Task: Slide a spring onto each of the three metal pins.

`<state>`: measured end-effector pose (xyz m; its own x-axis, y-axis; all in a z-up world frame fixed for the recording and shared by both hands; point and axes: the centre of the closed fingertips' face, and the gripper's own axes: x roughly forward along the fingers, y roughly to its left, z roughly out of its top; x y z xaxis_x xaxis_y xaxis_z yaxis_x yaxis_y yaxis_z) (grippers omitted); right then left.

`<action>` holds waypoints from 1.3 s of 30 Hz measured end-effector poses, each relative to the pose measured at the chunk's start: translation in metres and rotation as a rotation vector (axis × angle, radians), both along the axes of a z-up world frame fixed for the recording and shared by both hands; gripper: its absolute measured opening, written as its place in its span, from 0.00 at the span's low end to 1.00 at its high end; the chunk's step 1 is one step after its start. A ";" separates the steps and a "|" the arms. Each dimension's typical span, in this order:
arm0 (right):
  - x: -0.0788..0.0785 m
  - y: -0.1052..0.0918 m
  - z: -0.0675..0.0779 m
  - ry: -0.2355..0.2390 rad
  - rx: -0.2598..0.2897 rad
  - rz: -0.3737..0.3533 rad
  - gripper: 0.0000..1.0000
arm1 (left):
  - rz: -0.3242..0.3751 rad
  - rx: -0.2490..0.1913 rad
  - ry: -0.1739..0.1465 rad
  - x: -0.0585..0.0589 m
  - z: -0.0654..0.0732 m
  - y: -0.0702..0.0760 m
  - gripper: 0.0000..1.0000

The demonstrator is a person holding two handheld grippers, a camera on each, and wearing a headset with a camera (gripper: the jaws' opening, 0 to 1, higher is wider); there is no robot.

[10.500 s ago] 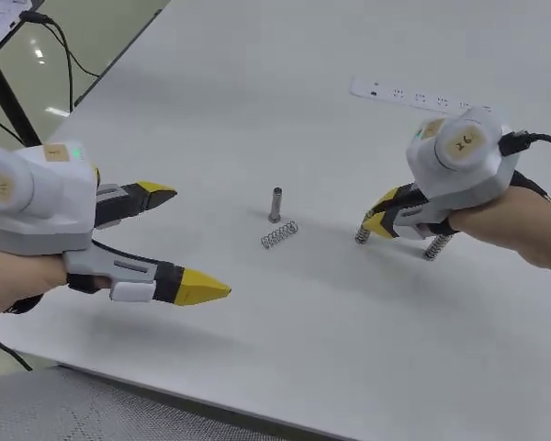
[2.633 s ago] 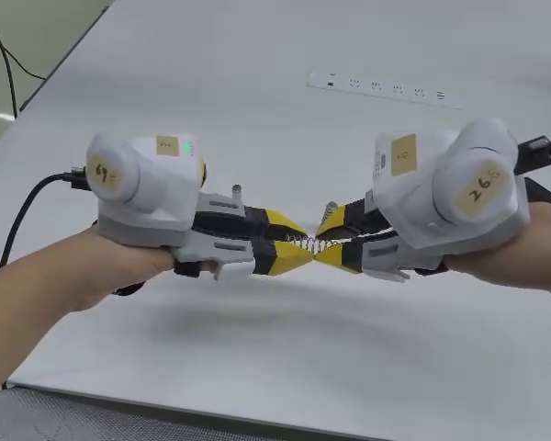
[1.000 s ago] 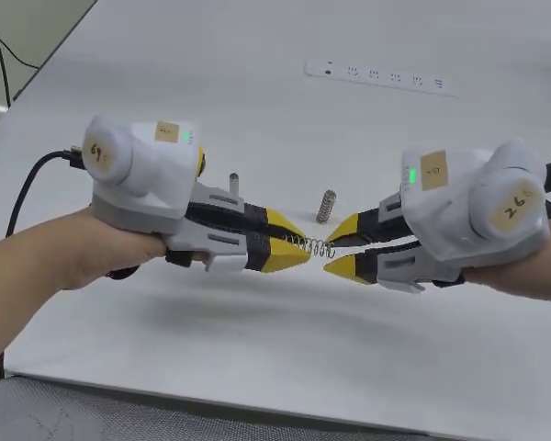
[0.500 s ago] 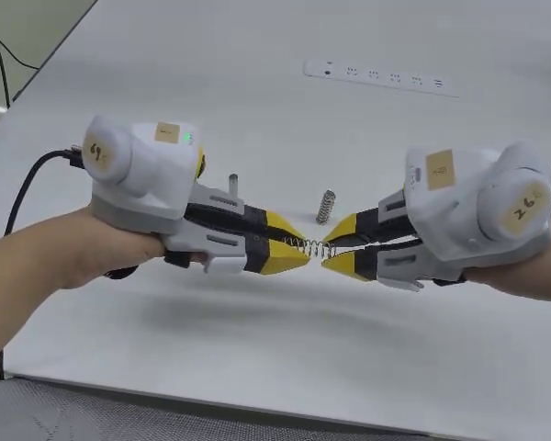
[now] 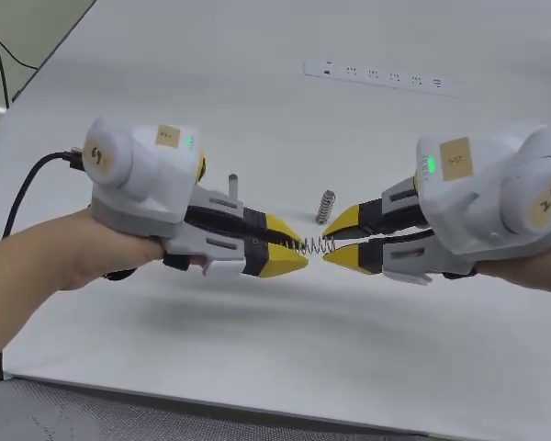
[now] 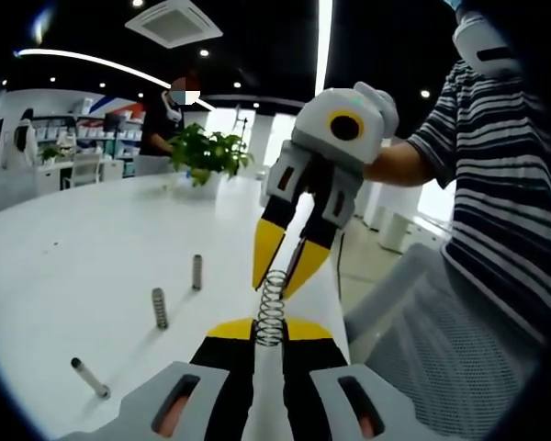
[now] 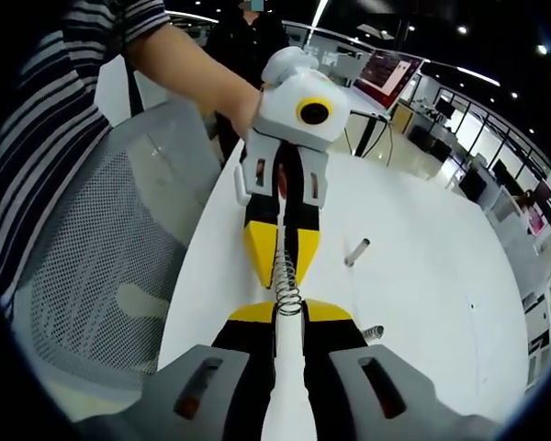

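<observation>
A black cable (image 5: 23,197) is trailing over the smooth white desk (image 5: 257,92), far left of the spring. The left gripper (image 5: 294,254), a white shell with black fingers and yellow wedge tips, is pinching its jaws together on the left end of the spring (image 5: 314,245). The spring is a thin bright wire coil, hanging in the air above the desk. Just left of the spring and behind the left gripper, a bare grey metal pin (image 5: 233,184) is peeking out, its foot hidden by the gripper body. Just beyond the spring a second pin (image 5: 326,207) is standing upright, wearing a coil. The right gripper (image 5: 334,248), of the same build, is squeezing the spring's right end between its tips, so the coil is bridging the two. Far beyond the spring a long white power strip (image 5: 381,78) is lying flat. In the left gripper view a third pin (image 6: 196,272) is standing past the coiled one, too small to tell whether it is bare. To the right of the spring there, a pale mesh chair (image 6: 422,349) is showing.
</observation>
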<state>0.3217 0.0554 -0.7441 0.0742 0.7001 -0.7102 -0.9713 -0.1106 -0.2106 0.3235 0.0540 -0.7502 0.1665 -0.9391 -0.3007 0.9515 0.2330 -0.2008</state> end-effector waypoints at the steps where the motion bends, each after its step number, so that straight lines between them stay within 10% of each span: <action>1: 0.000 0.001 0.002 0.002 0.006 0.003 0.07 | -0.001 0.002 -0.002 0.000 0.000 0.000 0.02; 39: -0.010 0.038 0.029 0.110 0.182 -0.028 0.08 | 0.004 0.035 -0.020 0.002 -0.003 -0.003 0.03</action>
<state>0.3115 0.0932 -0.7149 0.0246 0.8164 -0.5769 -0.9917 -0.0530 -0.1172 0.3258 0.0505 -0.7534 0.1766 -0.9274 -0.3298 0.9544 0.2433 -0.1731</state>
